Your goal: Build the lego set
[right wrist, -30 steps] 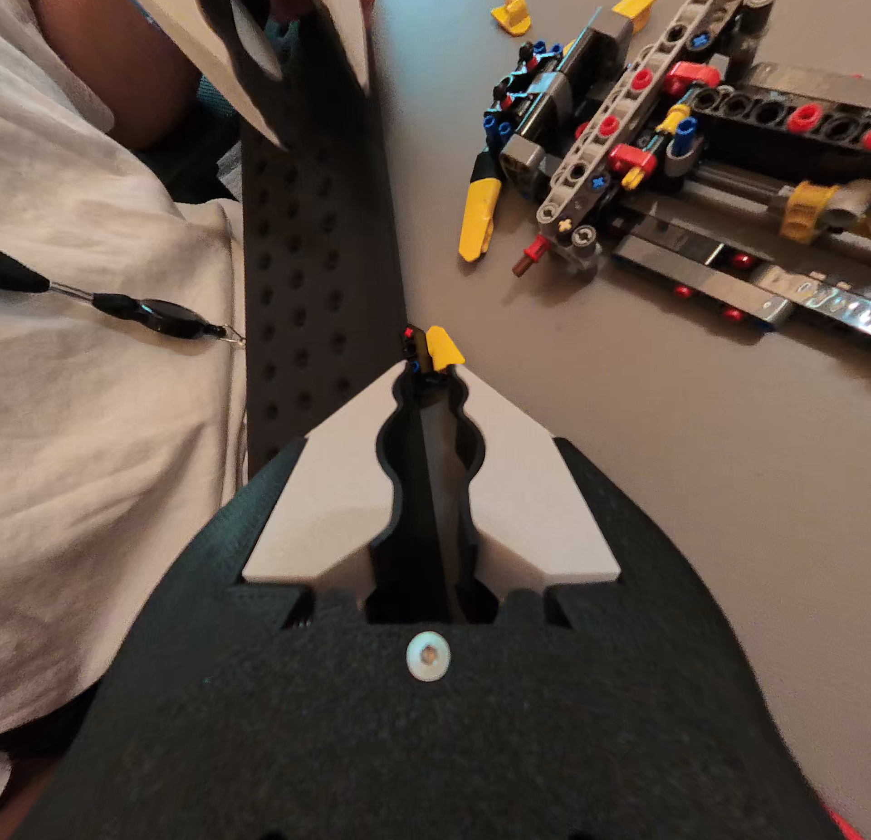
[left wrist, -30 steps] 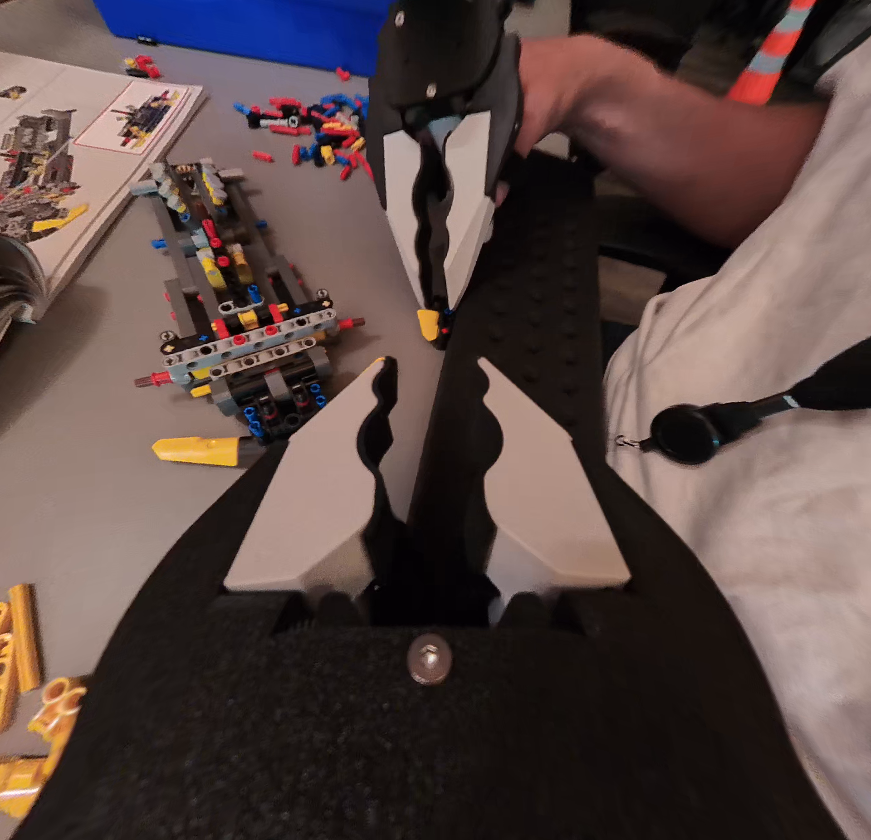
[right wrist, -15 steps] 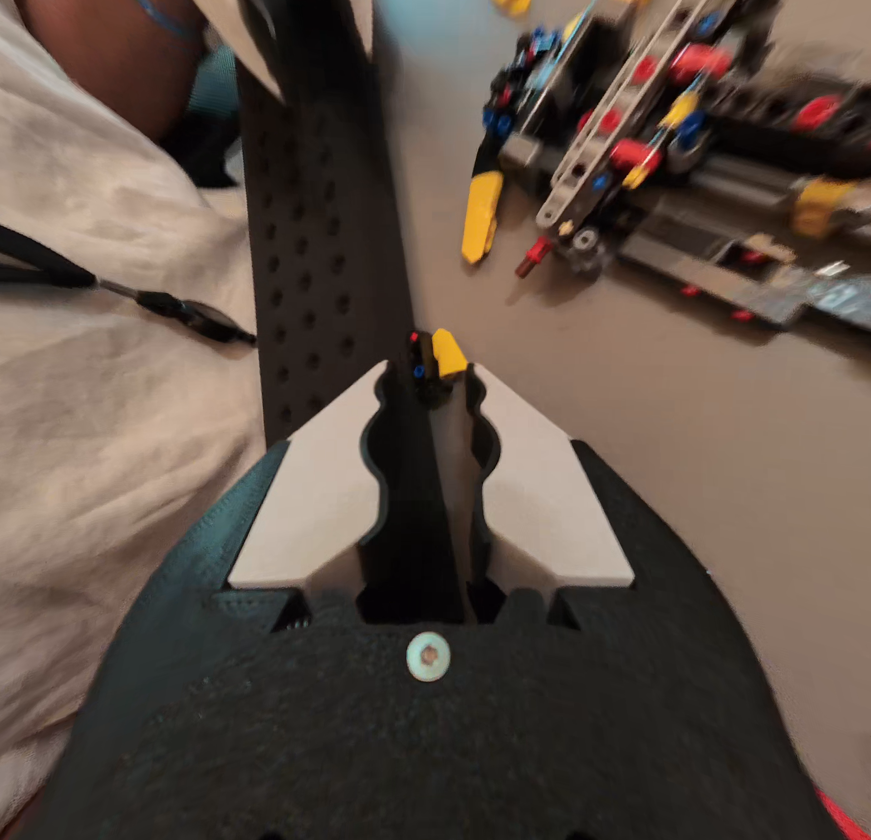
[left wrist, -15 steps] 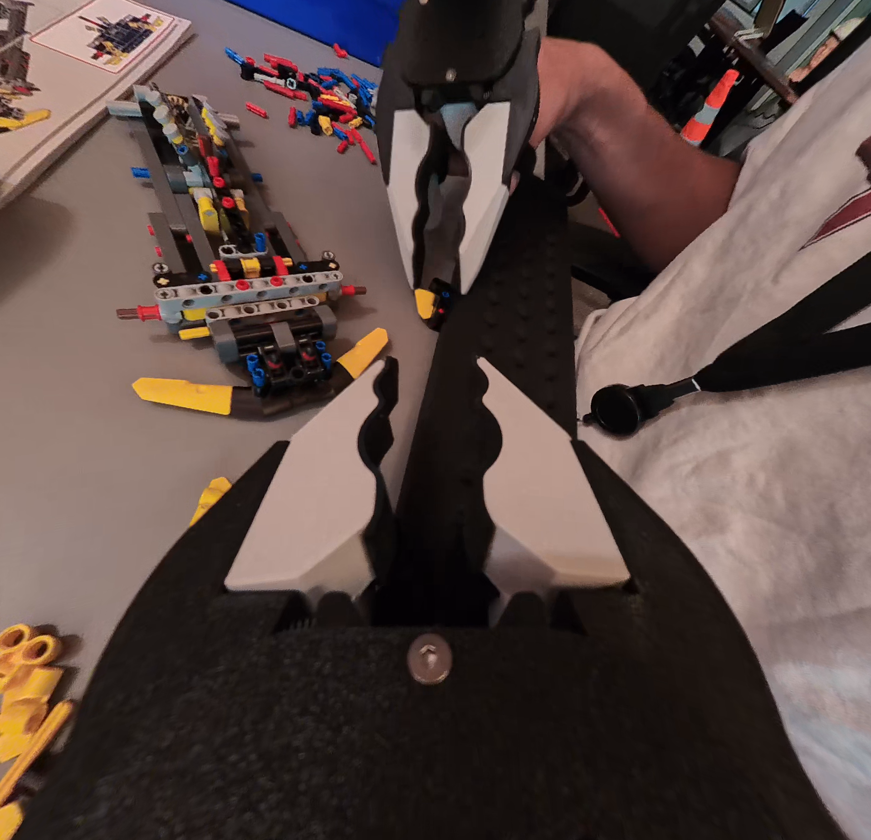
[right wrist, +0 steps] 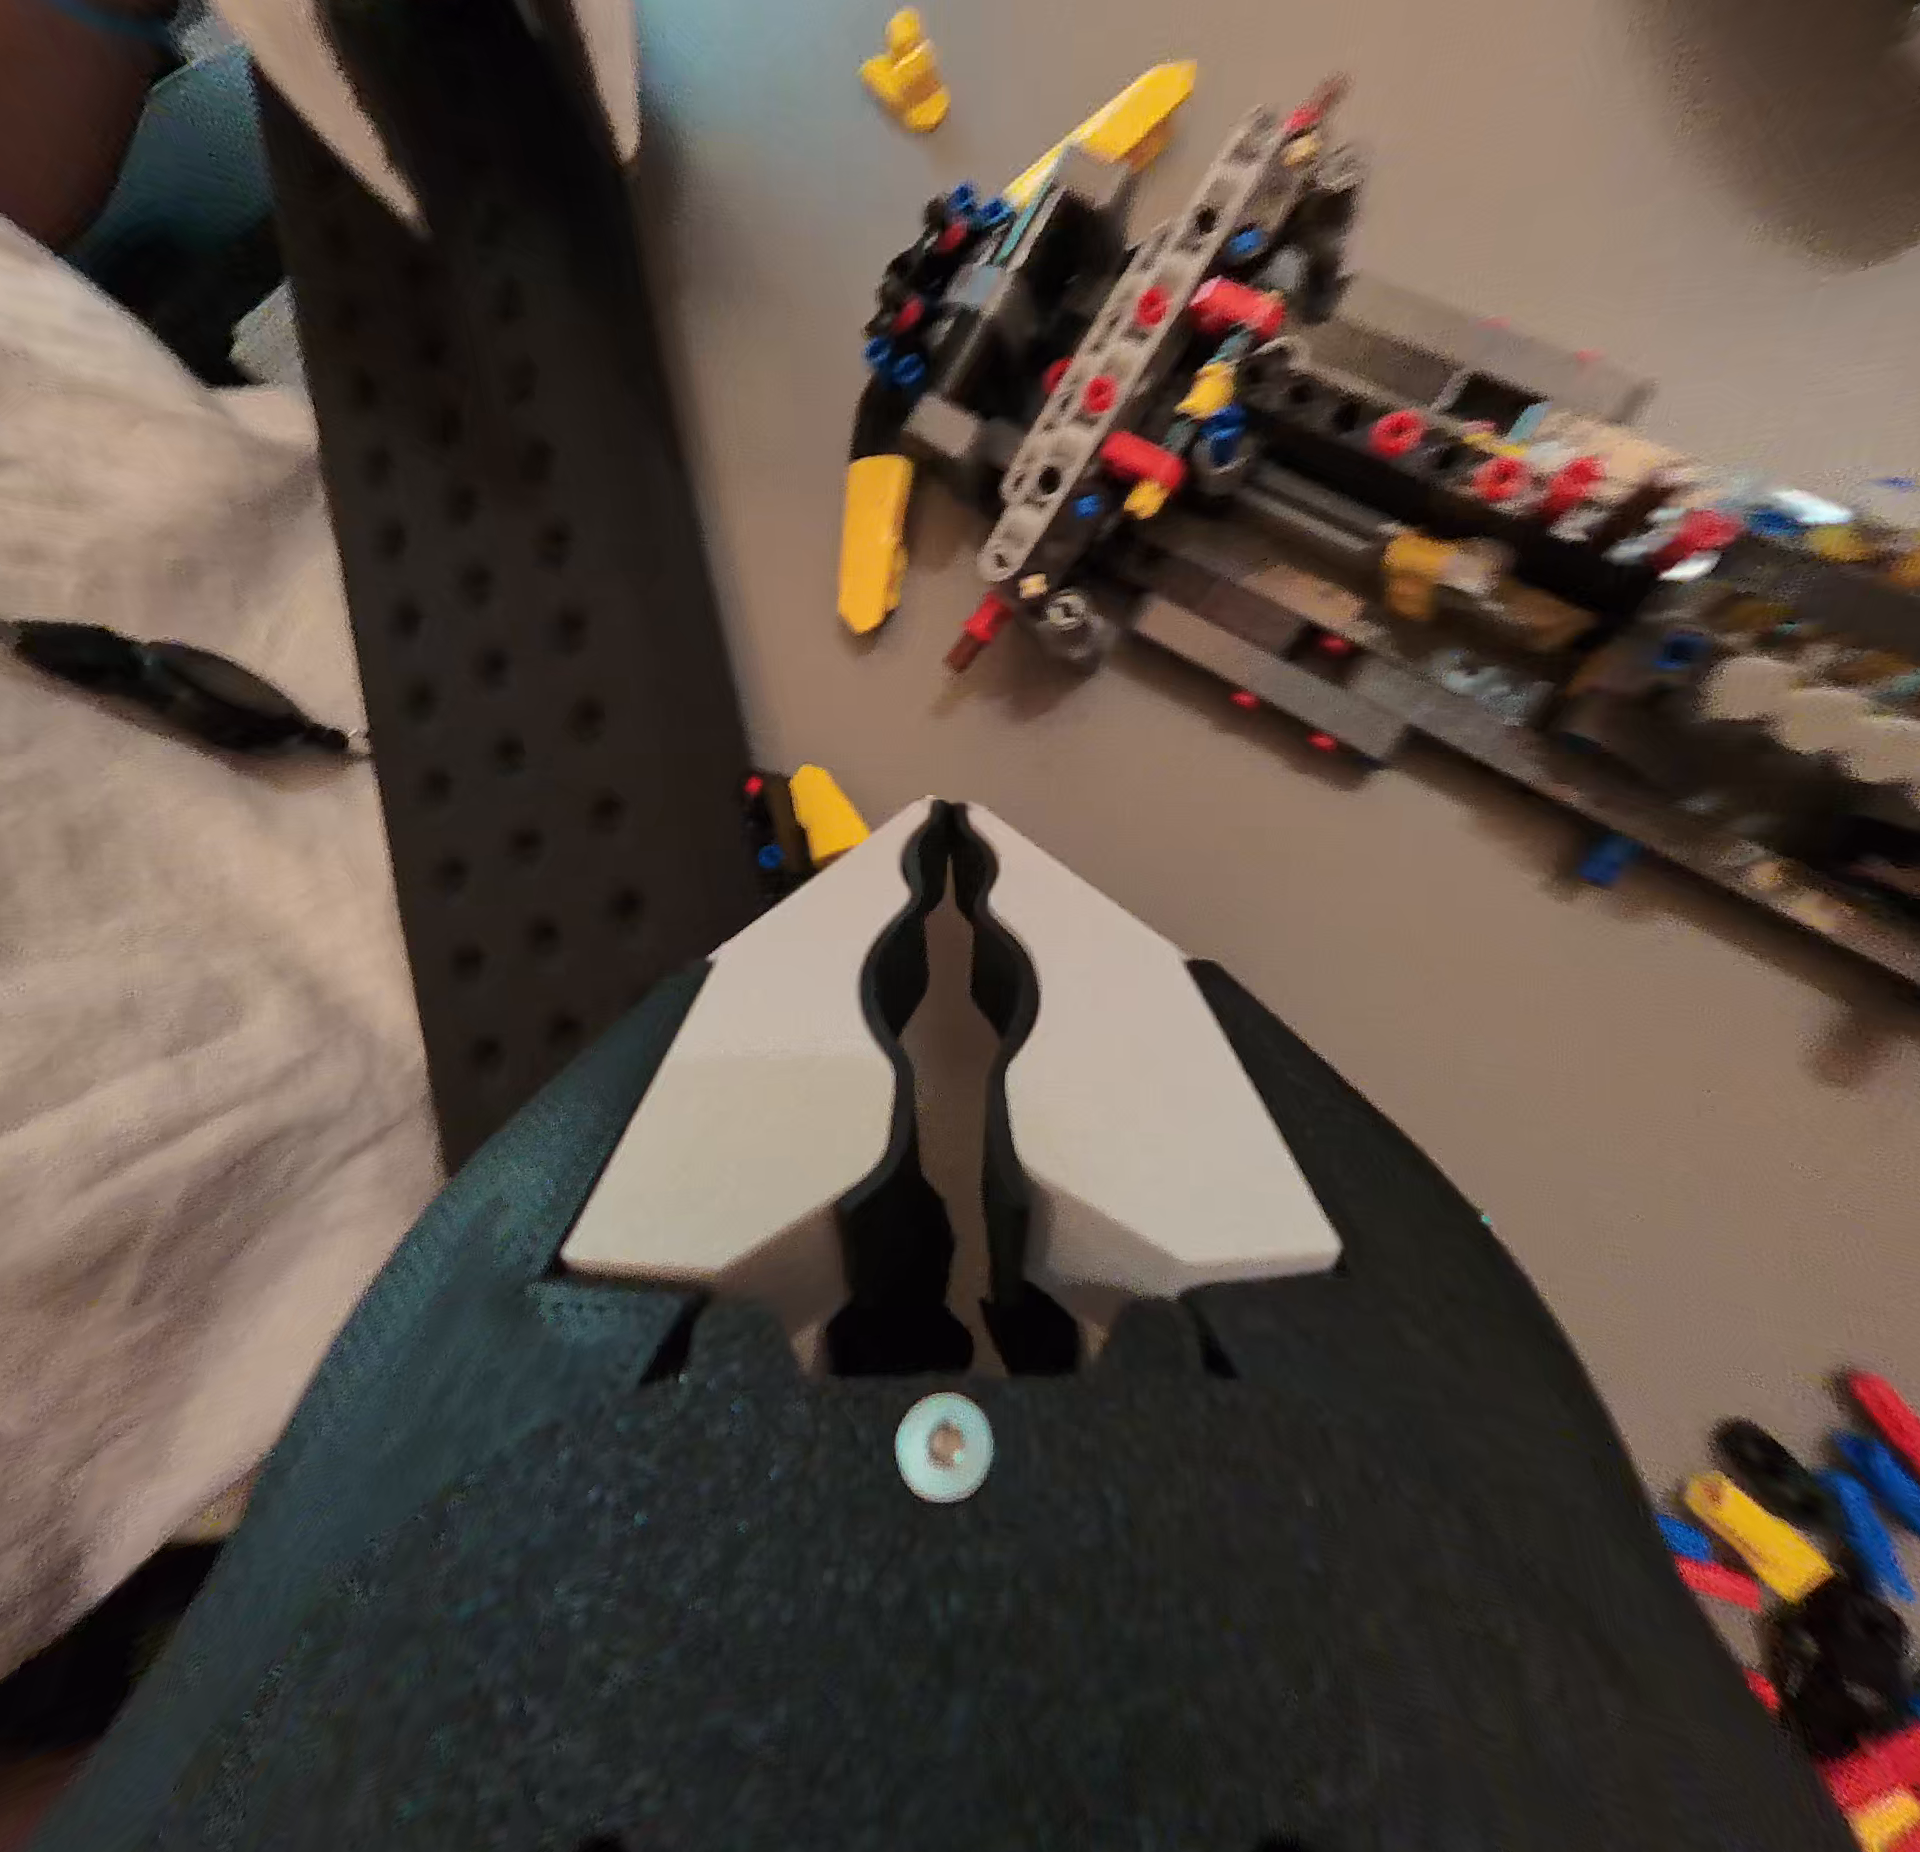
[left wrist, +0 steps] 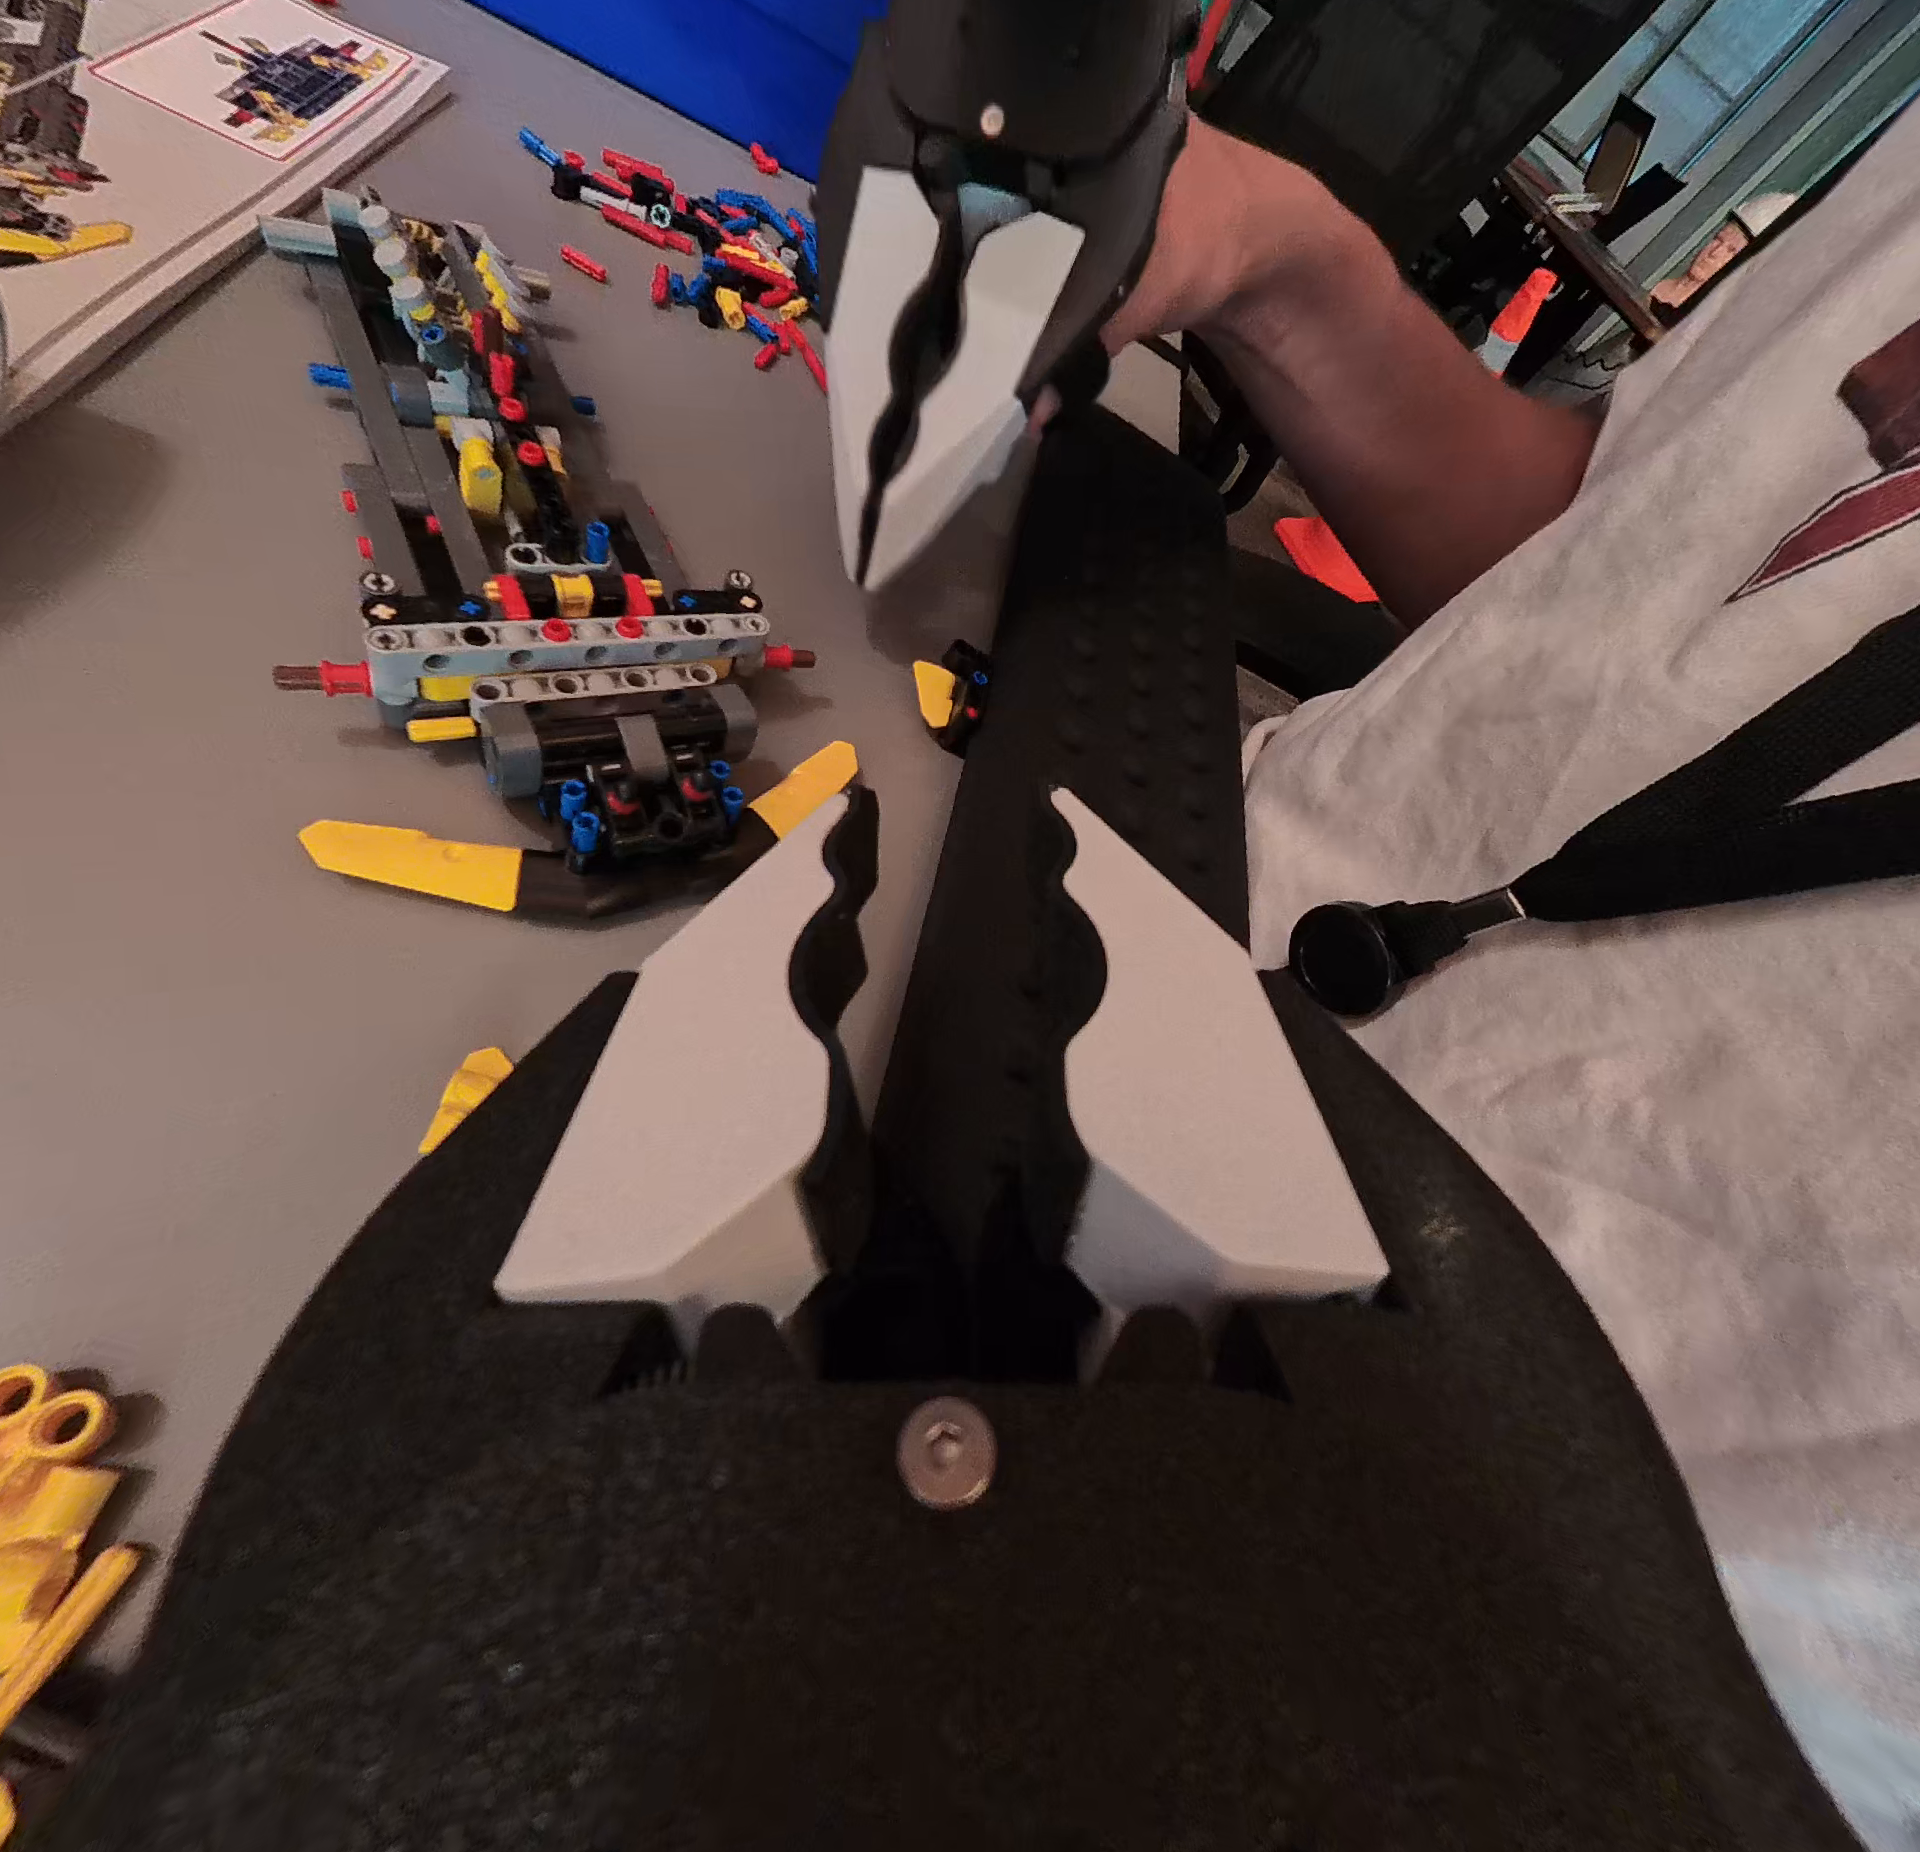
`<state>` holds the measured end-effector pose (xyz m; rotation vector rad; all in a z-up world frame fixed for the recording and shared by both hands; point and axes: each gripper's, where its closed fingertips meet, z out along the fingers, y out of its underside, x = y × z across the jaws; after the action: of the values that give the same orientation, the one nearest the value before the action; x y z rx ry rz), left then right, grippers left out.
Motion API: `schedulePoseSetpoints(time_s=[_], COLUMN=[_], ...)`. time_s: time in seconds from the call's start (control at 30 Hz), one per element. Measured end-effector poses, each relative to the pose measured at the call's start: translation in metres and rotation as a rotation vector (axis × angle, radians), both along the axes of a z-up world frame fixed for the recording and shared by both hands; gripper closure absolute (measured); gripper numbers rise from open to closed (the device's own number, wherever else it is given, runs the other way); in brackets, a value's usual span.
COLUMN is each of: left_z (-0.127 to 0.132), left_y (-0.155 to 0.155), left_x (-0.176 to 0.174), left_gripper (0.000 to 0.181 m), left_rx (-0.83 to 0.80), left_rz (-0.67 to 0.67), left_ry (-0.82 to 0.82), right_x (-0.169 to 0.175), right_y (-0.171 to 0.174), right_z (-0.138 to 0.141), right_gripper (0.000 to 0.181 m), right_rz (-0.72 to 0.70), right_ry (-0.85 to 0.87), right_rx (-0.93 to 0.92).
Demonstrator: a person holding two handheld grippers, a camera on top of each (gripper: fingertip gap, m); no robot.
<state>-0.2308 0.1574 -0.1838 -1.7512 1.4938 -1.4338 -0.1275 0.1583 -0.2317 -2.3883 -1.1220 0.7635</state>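
Note:
My left gripper is shut on a long black perforated panel that runs forward over the table's edge. A small yellow and black piece with red and blue pins sits against the panel's left edge. My right gripper is shut and empty, tips just above and beyond that piece. In the right wrist view the right gripper is beside the small piece and the panel; the left gripper shows at top left. The long part-built chassis lies on the table to the left.
An instruction booklet and a blue bin are at the back left. A pile of small red, blue and yellow pins lies behind the chassis. Yellow parts sit at the near left. A person's white shirt fills the right. The left gripper's tips are roughly 12 cm from the right gripper's.
My right gripper let go of the small yellow and black piece, drew back above it and closed. The piece stays against the panel's edge. The left gripper keeps its hold on the panel.

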Motion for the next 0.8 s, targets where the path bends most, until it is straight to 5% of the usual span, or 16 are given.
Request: schedulePoseSetpoints(time_s=[0.13, 0.27, 0.5, 0.8], left_z=[0.000, 0.001, -0.001, -0.005], left_y=[-0.001, -0.002, -0.003, -0.001], left_x=[0.000, 0.000, 0.000, 0.001], left_gripper=[0.155, 0.155, 0.157, 0.158], left_rx=[-0.013, -0.019, 0.035, 0.070], left_rz=[-0.013, -0.018, -0.007, 0.019], left_ry=[-0.001, -0.002, 0.010, 0.028], right_x=[0.003, 0.001, -0.005, -0.011], right_y=[0.000, -0.023, -0.032, 0.001], right_z=[0.008, 0.004, -0.011, 0.001], right_gripper=[0.181, 0.161, 0.157, 0.161], right_rz=[-0.037, 0.096, 0.285, 0.169], right_ry=[0.049, 0.048, -0.003, -0.005], right_rx=[0.000, -0.041, -0.052, 0.201])
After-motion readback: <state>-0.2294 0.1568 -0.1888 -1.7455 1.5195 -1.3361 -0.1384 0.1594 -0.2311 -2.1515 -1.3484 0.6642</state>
